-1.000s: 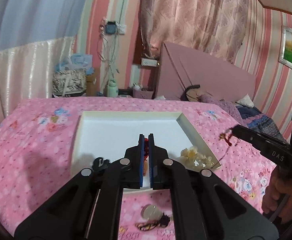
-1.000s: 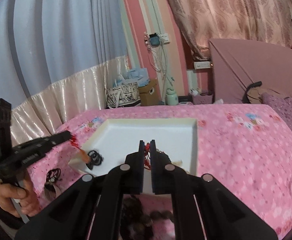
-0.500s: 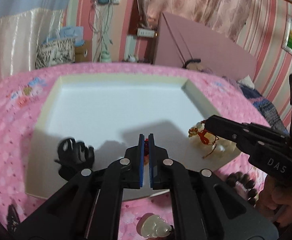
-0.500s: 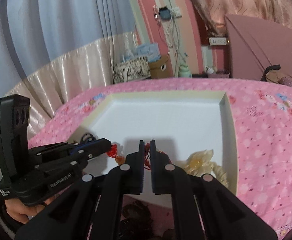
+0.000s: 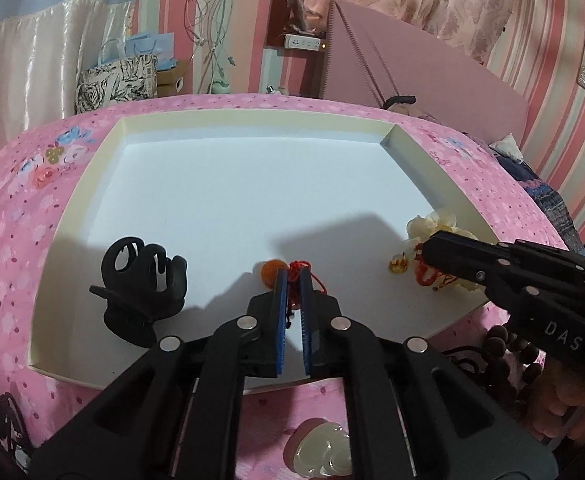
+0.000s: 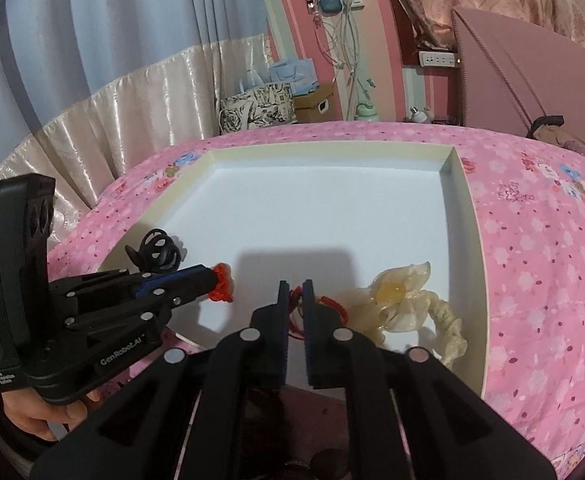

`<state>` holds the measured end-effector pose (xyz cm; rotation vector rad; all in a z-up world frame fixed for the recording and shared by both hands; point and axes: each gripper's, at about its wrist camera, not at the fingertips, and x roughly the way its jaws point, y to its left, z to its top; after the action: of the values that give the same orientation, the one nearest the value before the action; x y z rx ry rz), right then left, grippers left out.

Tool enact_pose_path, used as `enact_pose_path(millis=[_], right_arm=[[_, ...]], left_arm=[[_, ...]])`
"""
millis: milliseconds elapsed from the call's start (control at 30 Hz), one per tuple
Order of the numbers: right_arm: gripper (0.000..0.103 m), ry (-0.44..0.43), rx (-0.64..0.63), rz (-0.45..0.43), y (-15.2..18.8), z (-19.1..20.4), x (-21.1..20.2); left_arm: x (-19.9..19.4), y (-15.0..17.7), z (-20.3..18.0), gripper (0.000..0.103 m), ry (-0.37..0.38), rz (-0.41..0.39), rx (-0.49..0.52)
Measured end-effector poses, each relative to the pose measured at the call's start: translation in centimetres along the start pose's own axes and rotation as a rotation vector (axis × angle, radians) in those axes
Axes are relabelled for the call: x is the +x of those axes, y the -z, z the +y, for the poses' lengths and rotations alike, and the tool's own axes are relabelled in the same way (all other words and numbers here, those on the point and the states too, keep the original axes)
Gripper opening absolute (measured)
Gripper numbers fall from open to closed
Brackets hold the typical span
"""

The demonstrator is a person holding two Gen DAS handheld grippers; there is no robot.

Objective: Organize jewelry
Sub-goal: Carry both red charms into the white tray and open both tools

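Observation:
A white shallow tray [image 5: 252, 120] lies on the pink bedspread. My left gripper [image 5: 292, 276] is shut on a red-cord orange bead charm [image 5: 270, 271] low over the tray's front; it also shows in the right wrist view [image 6: 220, 286]. My right gripper [image 6: 296, 292] is shut on a red-cord gold charm [image 5: 399, 264], low over the tray's front right. A black hair claw [image 5: 142, 280] lies in the tray's front left. A cream flower scrunchie [image 6: 404, 304] lies at the front right, beside my right gripper.
On the bedspread in front of the tray lie a pale jade pendant [image 5: 324, 452] and dark wooden beads [image 5: 504, 356]. A black item [image 5: 6, 412] lies at the front left. The pink headboard [image 5: 412, 68] and bags [image 5: 112, 80] stand beyond the bed.
Both grippers have moved forward and down over the tray's front part with their charms. The orange bead now hangs close to the tray floor.

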<state>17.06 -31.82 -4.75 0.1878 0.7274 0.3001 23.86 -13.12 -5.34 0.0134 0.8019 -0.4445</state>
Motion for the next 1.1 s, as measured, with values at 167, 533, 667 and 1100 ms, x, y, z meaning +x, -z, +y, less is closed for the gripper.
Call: enact_pose_path(millis=[167, 533, 667, 1100], right_arm=[[0.008, -0.003, 0.044, -0.046, -0.1, -0.8, -0.9], [0.042, 0.057, 0.137, -0.207, -1.0, -4.2, -5.0], [0.042, 0.07, 0.167, -0.232, -1.2, -5.3, -5.9], [0.042, 0.107, 0.131, -0.258, -1.5, -4.7, -9.4]], left_arm=[[-0.9, 0.1, 0.2, 0.007, -0.007, -0.027, -0.006], [-4.3, -1.0, 2.1, 0.046, -0.05, -0.155, -0.075], [-5.6, -1.6, 3.6, 0.05, -0.068, -0.2, -0.12], [-10.8, -2.9, 3.0, 0.062, -0.123, -0.245, -0.063]])
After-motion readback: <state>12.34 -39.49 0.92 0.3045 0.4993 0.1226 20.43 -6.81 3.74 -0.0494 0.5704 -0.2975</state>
